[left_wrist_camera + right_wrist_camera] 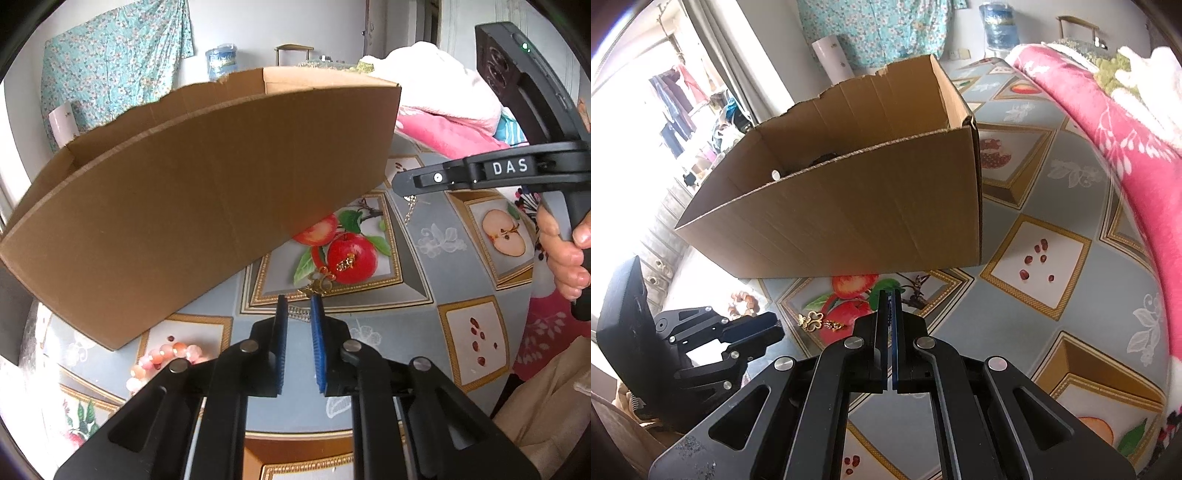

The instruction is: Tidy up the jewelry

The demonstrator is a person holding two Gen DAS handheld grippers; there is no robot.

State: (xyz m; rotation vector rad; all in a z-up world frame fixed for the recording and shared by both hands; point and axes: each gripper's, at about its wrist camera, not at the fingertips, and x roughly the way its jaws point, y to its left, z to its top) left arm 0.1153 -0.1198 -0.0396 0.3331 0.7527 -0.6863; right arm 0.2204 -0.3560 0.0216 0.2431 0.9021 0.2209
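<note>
My left hand-held gripper (299, 300), jaws narrowed but apart and empty, points at the small gold clover-shaped brooch (320, 280) just beyond its tips; my right hand-held gripper (890, 295), fully together, is farther away.

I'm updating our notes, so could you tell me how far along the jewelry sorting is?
Done: something dark, unidentifiable, already lies in the cardboard box. In hand: the right gripper is shut on a thin gold chain. Left: gold charms at the left gripper's slightly parted tips and the pink bead bracelet lie on the tablecloth.
</note>
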